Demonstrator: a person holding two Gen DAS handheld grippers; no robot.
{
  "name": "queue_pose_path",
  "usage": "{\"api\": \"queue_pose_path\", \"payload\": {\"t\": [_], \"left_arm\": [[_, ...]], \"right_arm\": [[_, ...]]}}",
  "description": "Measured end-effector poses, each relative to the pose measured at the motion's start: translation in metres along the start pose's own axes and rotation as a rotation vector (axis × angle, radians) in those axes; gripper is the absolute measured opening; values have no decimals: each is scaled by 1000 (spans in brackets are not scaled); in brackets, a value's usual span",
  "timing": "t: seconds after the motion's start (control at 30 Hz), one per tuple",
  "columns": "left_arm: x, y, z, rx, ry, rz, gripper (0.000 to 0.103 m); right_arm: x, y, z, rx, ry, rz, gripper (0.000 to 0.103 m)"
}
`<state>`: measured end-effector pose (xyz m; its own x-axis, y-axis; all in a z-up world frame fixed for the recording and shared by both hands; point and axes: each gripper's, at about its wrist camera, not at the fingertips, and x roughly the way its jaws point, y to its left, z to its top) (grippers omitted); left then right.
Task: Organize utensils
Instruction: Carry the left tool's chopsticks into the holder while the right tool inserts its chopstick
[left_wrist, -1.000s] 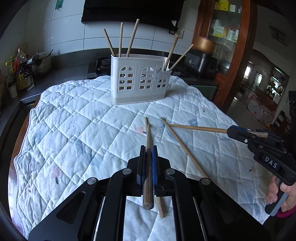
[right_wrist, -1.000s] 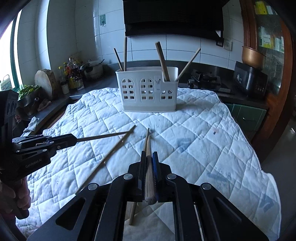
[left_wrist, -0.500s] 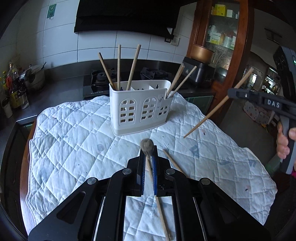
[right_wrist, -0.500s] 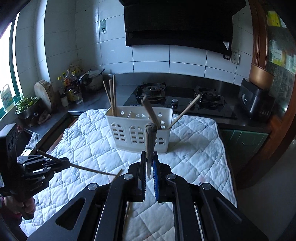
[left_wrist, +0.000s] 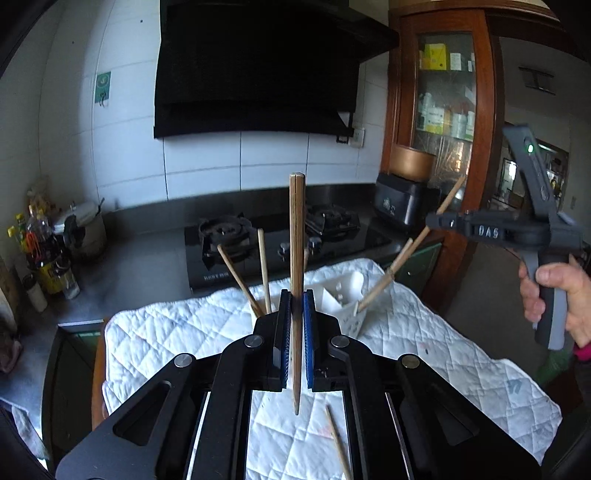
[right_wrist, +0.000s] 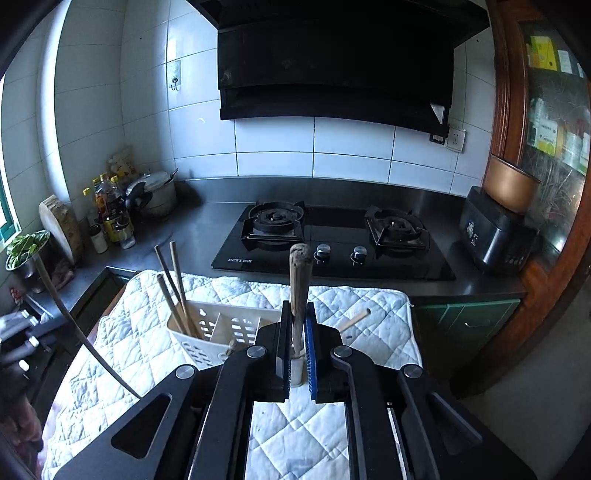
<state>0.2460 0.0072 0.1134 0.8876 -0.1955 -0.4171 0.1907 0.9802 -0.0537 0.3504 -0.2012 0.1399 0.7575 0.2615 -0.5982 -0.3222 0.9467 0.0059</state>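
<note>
My left gripper (left_wrist: 295, 299) is shut on a wooden chopstick (left_wrist: 296, 236), held upright above the quilted table. My right gripper (right_wrist: 296, 308) is shut on another wooden chopstick (right_wrist: 299, 284), also upright, its lower end over the right end of the white utensil holder (right_wrist: 207, 334). In the left wrist view the right gripper (left_wrist: 439, 221) shows at the right, its chopstick (left_wrist: 402, 258) slanting down into the holder (left_wrist: 351, 295). Several chopsticks (right_wrist: 173, 288) stand in the holder's left compartment. One loose chopstick (left_wrist: 338, 439) lies on the cloth.
A white quilted cloth (right_wrist: 122, 354) covers the table. Behind it are a black gas hob (right_wrist: 332, 240), a grey counter with bottles (right_wrist: 110, 218) and a pot at the left, and a dark appliance (right_wrist: 495, 232) by the wooden cabinet at the right.
Both grippers have lifted their chopsticks off the cloth and turned them upright. They have moved forward over the holder, and the right chopstick's tip has come down at the holder's right end.
</note>
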Motion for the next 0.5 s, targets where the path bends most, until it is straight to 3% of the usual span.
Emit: {"api": "queue_pose_path", "payload": {"t": [0.23, 0.5], "left_arm": [[13, 6, 45, -2, -130, 70, 5], [50, 18, 44, -65, -163, 77, 5]], "right_arm": [[29, 3, 0, -1, 32, 2, 7], [45, 7, -8, -21, 57, 2, 7]]}}
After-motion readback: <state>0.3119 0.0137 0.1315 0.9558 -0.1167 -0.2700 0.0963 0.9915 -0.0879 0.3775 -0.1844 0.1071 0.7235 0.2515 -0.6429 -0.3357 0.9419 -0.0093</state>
